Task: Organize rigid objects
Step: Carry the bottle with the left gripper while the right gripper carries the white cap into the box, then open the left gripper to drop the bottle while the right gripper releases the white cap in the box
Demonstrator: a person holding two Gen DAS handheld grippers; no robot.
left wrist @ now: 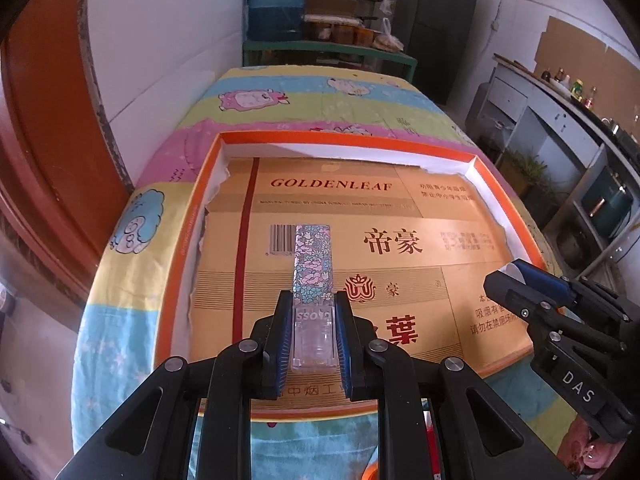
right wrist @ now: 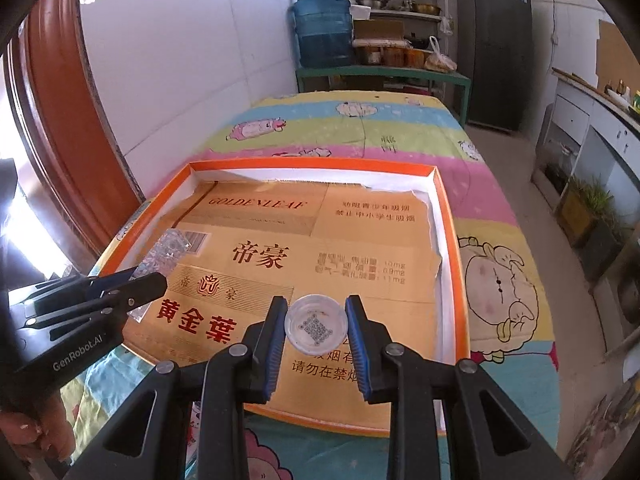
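A big table with a bright cartoon-sheep cloth (left wrist: 280,92) is sitting under everything, and on it is lying a wide flat orange-rimmed cardboard box (left wrist: 340,138) lined with a golden sheet of card (left wrist: 400,208). The sheet is showing the word "GOLDENLEAF", big Chinese letters and a barcode. The left gripper (left wrist: 313,344) is hovering over the near part of the box, and its two blue pads are pinching a long clear plastic case with a flower pattern (left wrist: 314,260), which is pointing straight ahead from the fingers; the word "GLOSS" is showing upside down on its clear end. The right gripper (right wrist: 316,332) is just beside it, to the right, marked "DAS", and the left one is marked "GenRobot.AI". Its pads are pressing on both sides of a small round clear cap with a QR code sticker (right wrist: 316,327), right between the fingers. It looks like both things are being put into the box. Next, each one probably needs lowering onto the sheet, well apart, before the fingers spread.
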